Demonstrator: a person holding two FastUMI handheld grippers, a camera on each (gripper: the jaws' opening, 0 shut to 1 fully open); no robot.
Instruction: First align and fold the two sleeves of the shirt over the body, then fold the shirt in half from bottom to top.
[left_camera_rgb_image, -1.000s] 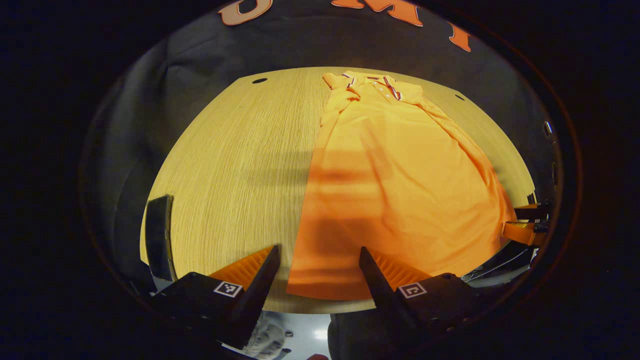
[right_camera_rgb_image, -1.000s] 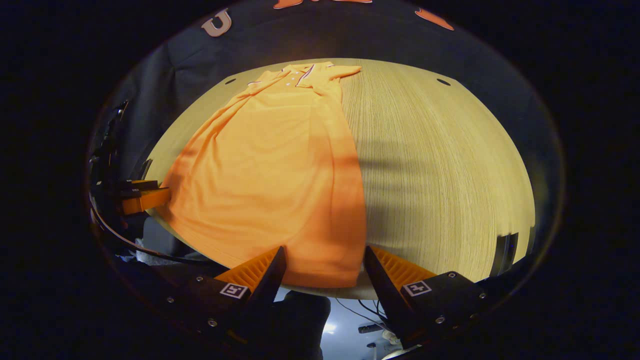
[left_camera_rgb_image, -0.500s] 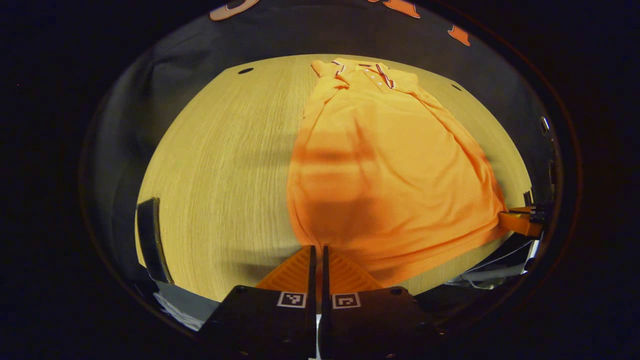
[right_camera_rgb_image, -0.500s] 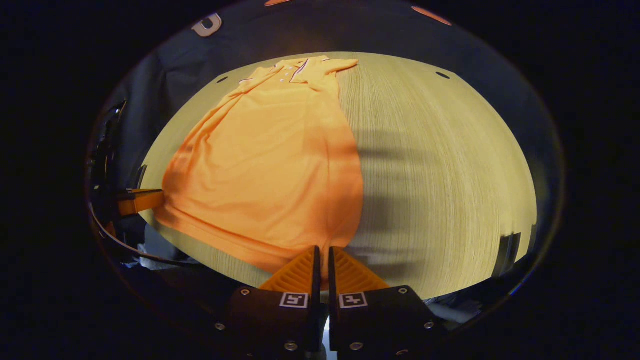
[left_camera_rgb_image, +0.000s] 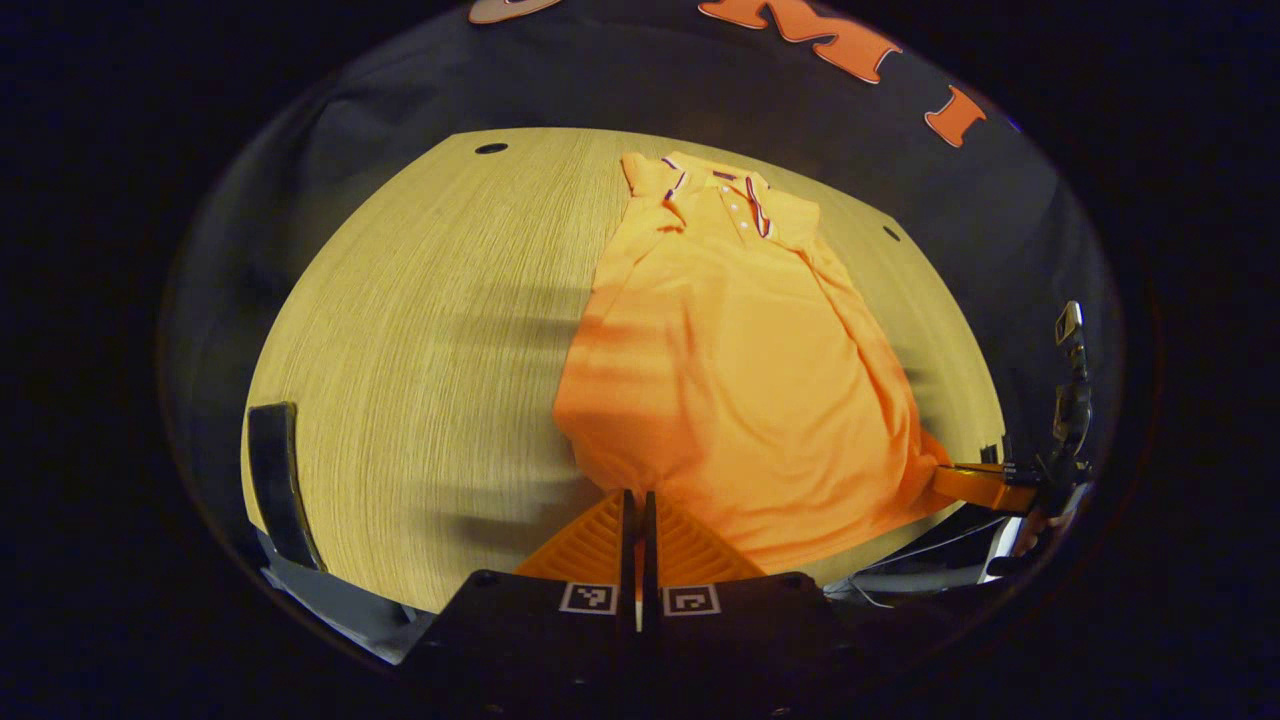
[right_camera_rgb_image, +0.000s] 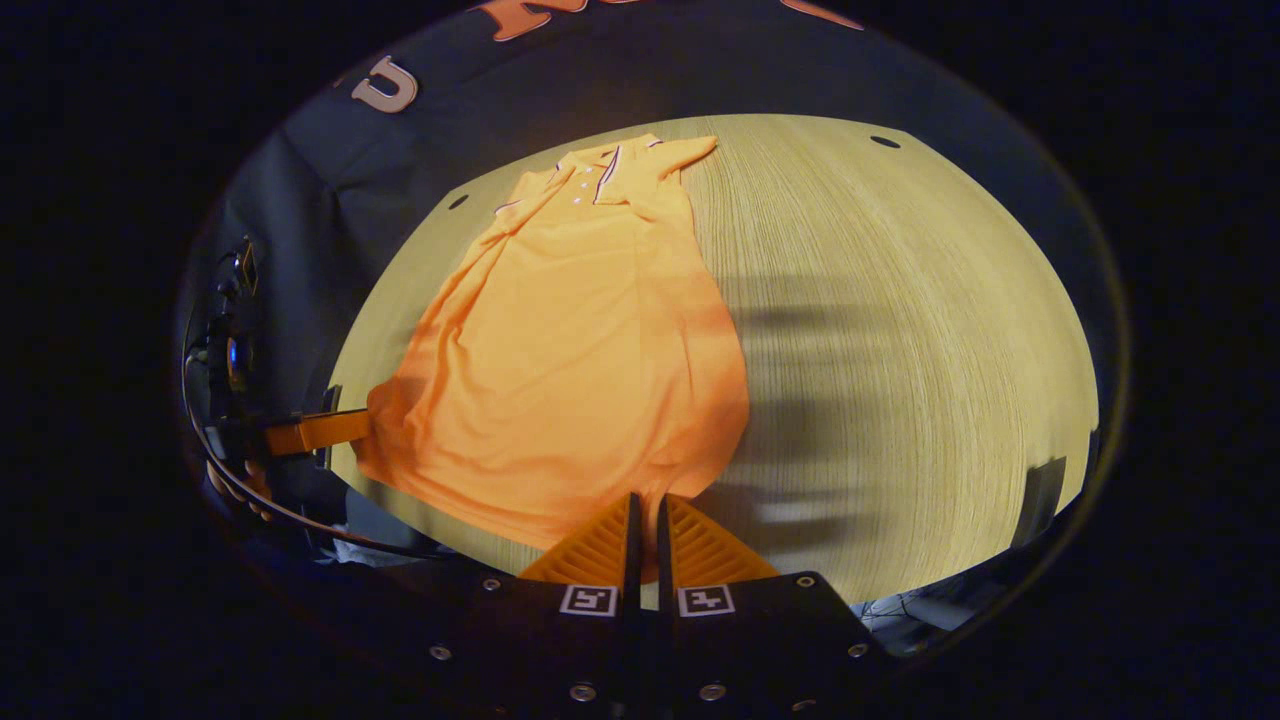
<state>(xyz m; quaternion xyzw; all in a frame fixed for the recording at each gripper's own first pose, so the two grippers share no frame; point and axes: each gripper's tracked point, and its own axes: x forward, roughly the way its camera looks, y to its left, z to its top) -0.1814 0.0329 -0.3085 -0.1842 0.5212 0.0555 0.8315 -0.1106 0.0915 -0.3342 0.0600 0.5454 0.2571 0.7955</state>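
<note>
Left gripper: bottom centre of the left gripper view, fingers pressed together on the near hem corner of the shirt, cloth pinched between them.
Right gripper: bottom centre of the right gripper view, fingers closed the same way on the other near hem corner; it also shows at the lower right edge of the left gripper view, clamped on the hem.
Far-off left gripper: in the right gripper view, at the left edge of the frame, gripping the hem corner, with a hand behind it.
Orange short-sleeved polo shirt: lies lengthwise up the middle of both views, narrow, sleeves folded in over the body; striped collar and button placket at the top of the frame, hem at the bottom, bunched slightly where the fingers hold it.
Light wood-grain surface: carries the shirt; bare wood fills the left half of the left gripper view and the right half of the right gripper view.
Dark flat object: lower left edge of the left gripper view, at the surface's rim; what it is cannot be told.
</note>
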